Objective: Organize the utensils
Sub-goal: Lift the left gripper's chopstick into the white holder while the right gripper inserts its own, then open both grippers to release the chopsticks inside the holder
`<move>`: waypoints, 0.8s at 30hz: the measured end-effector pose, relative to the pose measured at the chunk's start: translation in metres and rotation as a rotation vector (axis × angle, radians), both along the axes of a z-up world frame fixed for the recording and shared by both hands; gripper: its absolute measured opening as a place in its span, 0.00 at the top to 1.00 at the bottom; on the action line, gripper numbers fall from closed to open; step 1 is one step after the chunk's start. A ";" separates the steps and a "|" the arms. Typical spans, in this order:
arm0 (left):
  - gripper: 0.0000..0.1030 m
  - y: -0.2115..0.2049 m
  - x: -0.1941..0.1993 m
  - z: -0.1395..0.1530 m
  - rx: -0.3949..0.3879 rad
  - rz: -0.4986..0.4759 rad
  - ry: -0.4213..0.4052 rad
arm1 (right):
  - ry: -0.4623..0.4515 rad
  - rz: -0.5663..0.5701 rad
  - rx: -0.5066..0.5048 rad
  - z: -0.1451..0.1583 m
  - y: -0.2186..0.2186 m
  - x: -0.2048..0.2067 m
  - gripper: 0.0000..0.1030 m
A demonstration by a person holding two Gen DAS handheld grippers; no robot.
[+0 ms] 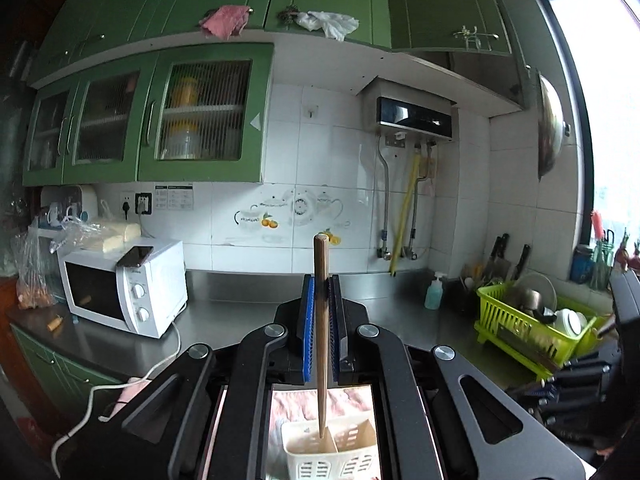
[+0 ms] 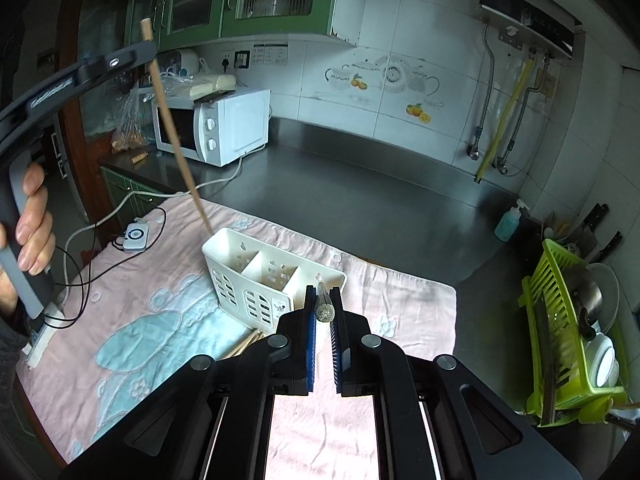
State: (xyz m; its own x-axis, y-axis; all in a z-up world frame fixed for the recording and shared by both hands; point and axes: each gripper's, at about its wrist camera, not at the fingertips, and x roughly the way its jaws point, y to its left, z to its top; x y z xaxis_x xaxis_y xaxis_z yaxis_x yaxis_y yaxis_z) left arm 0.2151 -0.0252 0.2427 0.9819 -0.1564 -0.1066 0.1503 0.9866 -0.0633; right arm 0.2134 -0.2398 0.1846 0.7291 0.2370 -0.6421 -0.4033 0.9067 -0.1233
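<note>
Utensil holder (image 1: 330,450), a white slotted plastic caddy with compartments, stands on a pink towel (image 1: 352,400) directly below the left gripper (image 1: 321,294) in the left wrist view. That gripper's blue pads are pinched on a brown wooden chopstick (image 1: 321,320), which stands nearly upright, its lower tip reaching down into the holder's left-hand compartment. Far left on the steel counter (image 1: 240,292) sits a white microwave (image 1: 124,286); at the right is a green dish rack (image 1: 532,330).

In the right wrist view the holder (image 2: 256,276) sits near the middle of the pink towel (image 2: 168,304), with the left gripper's chopstick (image 2: 176,136) slanting down to its far left end. A hand (image 2: 34,224) grips the left tool's handle. The right gripper (image 2: 323,312) is pressed together on a thin dark stick-like utensil (image 2: 324,306), seen end-on, just beside the holder's near right end. More wooden sticks (image 2: 246,344) lie on the towel in front of the holder.
</note>
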 end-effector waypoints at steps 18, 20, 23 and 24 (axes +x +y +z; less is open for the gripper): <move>0.94 0.010 0.060 -0.065 -0.014 0.044 0.187 | 0.063 0.011 0.017 -0.033 0.014 0.027 0.93; 0.94 0.012 0.059 -0.068 -0.020 0.033 0.194 | 0.070 0.011 0.029 -0.035 0.014 0.030 0.93; 0.92 0.013 0.056 -0.069 -0.019 0.029 0.196 | 0.062 0.003 0.039 -0.036 0.013 0.031 0.92; 0.90 0.012 0.056 -0.069 -0.018 0.030 0.197 | 0.055 0.001 0.042 -0.035 0.012 0.029 0.89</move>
